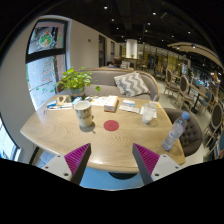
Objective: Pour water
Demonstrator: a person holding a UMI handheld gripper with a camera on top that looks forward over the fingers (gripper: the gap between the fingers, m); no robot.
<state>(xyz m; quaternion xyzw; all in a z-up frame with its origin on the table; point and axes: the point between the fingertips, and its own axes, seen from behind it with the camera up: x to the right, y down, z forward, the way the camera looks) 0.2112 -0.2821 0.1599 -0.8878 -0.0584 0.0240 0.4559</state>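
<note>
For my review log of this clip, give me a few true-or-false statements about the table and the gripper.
1. The gripper is open and holds nothing. True.
2. The water bottle lies between the fingers. False: it stands at the table's right edge, beyond the right finger.
3. A red coaster lies on the table ahead of the fingers. True.
4. The plant sits at the near edge. False: it is at the far side.

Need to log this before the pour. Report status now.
Hand-held gripper open, empty, short of the table. Water bottle upright at table's far right edge; cup left of it. Path to bottle clear.
</note>
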